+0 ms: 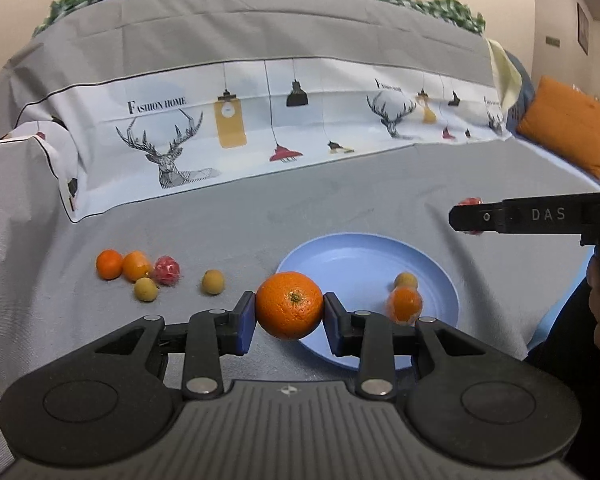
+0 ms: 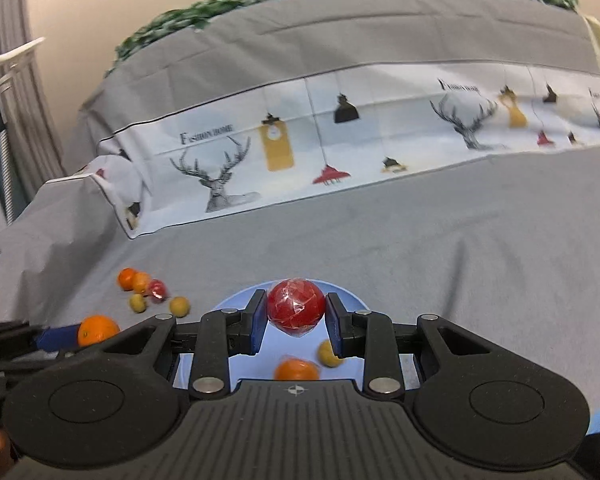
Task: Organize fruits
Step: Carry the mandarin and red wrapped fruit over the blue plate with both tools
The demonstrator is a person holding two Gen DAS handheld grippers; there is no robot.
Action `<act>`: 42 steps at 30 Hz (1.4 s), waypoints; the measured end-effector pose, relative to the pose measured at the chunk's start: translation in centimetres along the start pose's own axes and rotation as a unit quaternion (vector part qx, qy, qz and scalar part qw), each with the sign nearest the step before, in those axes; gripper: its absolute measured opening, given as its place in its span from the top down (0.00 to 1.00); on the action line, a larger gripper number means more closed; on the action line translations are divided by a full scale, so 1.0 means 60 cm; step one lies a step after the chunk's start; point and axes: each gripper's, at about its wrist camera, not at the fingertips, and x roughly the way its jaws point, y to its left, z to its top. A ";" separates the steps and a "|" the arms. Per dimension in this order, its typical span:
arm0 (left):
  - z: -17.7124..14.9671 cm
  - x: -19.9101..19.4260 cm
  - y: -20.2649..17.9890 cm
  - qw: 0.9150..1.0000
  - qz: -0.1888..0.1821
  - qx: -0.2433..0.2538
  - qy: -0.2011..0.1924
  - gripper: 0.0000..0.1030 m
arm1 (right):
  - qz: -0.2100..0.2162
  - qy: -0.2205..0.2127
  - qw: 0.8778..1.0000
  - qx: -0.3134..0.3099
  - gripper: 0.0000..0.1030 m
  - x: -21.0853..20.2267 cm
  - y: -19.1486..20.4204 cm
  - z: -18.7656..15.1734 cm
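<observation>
My left gripper is shut on a large orange, held above the near left rim of the blue plate. My right gripper is shut on a red wrapped fruit above the plate; it shows from the side in the left wrist view. On the plate lie a small orange and a yellow-green fruit. Left of the plate on the grey cloth lie two small oranges, a red wrapped fruit and two yellow-green fruits.
A grey cloth covers the seat. A printed deer-pattern cloth hangs over the backrest. An orange cushion lies at the far right. A raised armrest under the cloth stands at the left.
</observation>
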 end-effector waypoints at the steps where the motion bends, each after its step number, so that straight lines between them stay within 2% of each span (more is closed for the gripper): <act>1: -0.001 0.004 0.000 1.000 -0.001 0.001 0.002 0.62 | 0.000 0.002 1.000 -0.003 0.69 0.004 0.003 -0.001; 5: -0.003 0.008 0.001 1.000 0.001 -0.002 0.002 0.62 | 0.005 0.009 1.000 -0.027 0.69 0.015 0.022 -0.008; 13: -0.001 0.024 0.005 0.999 -0.011 -0.045 0.004 0.62 | 0.006 0.018 0.998 -0.058 0.69 0.023 0.042 -0.014; 25: -0.010 0.051 -0.025 0.999 -0.037 -0.023 0.007 0.62 | 0.007 0.030 0.996 -0.087 0.69 0.030 0.054 -0.022; 42: -0.010 0.059 -0.024 0.999 -0.038 -0.029 0.007 0.61 | 0.006 0.045 0.995 -0.089 0.69 0.040 0.054 -0.025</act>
